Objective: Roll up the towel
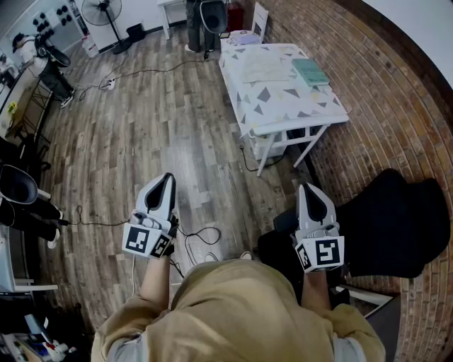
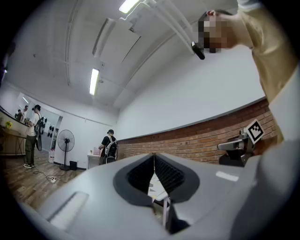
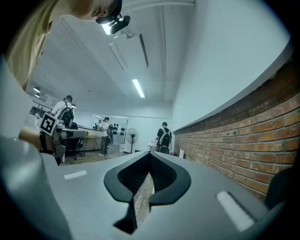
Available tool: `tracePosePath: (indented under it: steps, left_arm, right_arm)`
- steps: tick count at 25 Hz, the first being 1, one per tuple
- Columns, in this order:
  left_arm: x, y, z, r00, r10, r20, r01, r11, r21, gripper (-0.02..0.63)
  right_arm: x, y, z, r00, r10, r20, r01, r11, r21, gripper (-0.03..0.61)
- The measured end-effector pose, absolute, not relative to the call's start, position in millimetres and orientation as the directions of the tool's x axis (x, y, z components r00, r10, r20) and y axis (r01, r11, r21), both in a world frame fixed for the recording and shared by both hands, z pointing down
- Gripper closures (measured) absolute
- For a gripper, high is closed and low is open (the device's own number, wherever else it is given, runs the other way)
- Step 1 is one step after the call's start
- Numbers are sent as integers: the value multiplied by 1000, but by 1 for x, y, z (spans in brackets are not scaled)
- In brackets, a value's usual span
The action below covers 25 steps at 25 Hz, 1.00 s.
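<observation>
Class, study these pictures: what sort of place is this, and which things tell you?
Probably a shared indoor workroom or studio, not a home: a long brick wall, a folding table on a plank floor, a pedestal fan, and other people standing at tables.

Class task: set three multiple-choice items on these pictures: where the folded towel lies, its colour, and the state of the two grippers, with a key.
1. Where does the folded towel lie? A on the floor; B on the table beside the brick wall; C on a shelf.
2. Its colour? A red; B teal; C black.
3. The left gripper and right gripper are: A both shut, empty; B both wide open; C both clamping cloth.
Key: B, the head view shows it on the tabletop; B, it reads teal there; A, each gripper view shows jaws together with nothing between.
</observation>
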<state>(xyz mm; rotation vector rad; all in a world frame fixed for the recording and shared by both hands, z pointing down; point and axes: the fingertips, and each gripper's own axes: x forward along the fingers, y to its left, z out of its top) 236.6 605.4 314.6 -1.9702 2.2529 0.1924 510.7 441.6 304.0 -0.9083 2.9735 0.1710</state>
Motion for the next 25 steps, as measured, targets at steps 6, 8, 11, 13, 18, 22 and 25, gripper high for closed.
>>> tracePosePath:
  steps: [6, 8, 11, 13, 18, 22, 25]
  left_arm:
    - [237, 604, 314, -130, -973, -188, -991, 134, -10, 549]
    - [236, 606, 317, -135, -974, -183, -990, 139, -8, 549]
    - [232, 612, 320, -146, -974, -174, -989, 150, -6, 549]
    - [227, 615, 321, -157, -973, -171, -987, 160, -6, 549]
    - [217, 626, 321, -165, -969, -181, -985, 171, -14, 549]
    - [211, 636, 322, -143, -969, -204, -989, 148, -11, 548]
    - [203, 644, 317, -130, -964, -232, -989, 144, -43, 527]
  right_arm:
    - [506, 441, 305, -839, -542, -42, -543, 831, 118, 575]
    - [501, 442, 305, -845, -533, -36, -534, 837, 118, 575]
    - [493, 444, 310, -854, -519, -25, -518, 847, 115, 575]
    - [487, 446, 313, -861, -509, -16, -507, 854, 114, 575]
    - [469, 454, 314, -883, -469, -17, -468, 878, 97, 575]
    - [455, 456, 321, -897, -442, -21, -442, 893, 87, 569]
    - [448, 453, 315, -893, -449, -14, -447, 887, 117, 536]
